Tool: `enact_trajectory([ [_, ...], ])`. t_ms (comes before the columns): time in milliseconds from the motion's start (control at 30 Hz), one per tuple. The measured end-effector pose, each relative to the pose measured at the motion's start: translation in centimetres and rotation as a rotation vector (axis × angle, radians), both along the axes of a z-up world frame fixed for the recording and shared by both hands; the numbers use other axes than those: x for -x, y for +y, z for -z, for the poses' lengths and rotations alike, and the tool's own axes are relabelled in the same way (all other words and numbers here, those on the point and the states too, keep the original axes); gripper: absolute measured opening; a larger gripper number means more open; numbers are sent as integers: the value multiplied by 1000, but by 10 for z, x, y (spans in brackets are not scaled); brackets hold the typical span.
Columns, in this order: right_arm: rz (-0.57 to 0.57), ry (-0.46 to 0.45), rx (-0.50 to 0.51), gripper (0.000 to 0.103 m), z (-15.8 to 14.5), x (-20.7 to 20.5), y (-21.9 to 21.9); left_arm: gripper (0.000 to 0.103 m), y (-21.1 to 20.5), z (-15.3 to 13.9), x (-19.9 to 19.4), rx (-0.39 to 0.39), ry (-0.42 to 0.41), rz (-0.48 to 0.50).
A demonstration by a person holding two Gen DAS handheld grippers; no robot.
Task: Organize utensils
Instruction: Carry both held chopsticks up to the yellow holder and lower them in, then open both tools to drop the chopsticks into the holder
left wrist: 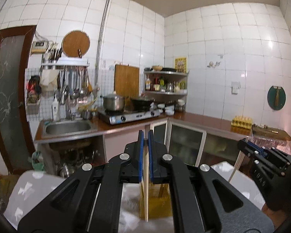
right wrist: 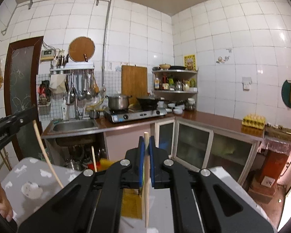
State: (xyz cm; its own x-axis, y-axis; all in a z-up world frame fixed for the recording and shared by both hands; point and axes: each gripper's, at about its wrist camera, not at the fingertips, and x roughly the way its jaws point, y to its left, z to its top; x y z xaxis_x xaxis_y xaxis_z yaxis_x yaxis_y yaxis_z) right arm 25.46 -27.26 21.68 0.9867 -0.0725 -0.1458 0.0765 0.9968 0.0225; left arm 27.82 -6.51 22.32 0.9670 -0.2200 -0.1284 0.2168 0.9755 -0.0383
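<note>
My left gripper (left wrist: 145,134) is shut on a pale wooden chopstick (left wrist: 145,184) that hangs down between the blue pads over a yellow holder (left wrist: 155,202). My right gripper (right wrist: 147,138) is shut on another wooden chopstick (right wrist: 146,190), its top poking above the fingers, above a yellow mat-like thing (right wrist: 132,205). The right gripper also shows at the right of the left wrist view (left wrist: 242,145), with its chopstick (left wrist: 236,165) hanging below. The left gripper shows at the left of the right wrist view (right wrist: 32,110) with its chopstick (right wrist: 46,155).
A white patterned table (right wrist: 29,182) lies below both grippers. Beyond are a sink (left wrist: 67,128), a gas stove (left wrist: 130,114) with a pot and wok, hanging utensils (left wrist: 73,85), a corner shelf, cabinets and an egg tray (left wrist: 241,122) on the counter.
</note>
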Motion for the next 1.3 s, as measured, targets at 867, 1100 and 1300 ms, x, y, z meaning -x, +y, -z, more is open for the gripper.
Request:
enact_trajectory([
  [867, -44, 191, -81, 5, 72, -139, -7, 3, -28, 100, -137, -37, 186, 5],
  [1100, -37, 224, -80, 48, 73, -126, -21, 43, -10, 91, -119, -34, 222, -12],
  [1300, 21, 218, -74, 59, 52, -84, -35, 88, 10, 58, -69, -43, 167, -76],
])
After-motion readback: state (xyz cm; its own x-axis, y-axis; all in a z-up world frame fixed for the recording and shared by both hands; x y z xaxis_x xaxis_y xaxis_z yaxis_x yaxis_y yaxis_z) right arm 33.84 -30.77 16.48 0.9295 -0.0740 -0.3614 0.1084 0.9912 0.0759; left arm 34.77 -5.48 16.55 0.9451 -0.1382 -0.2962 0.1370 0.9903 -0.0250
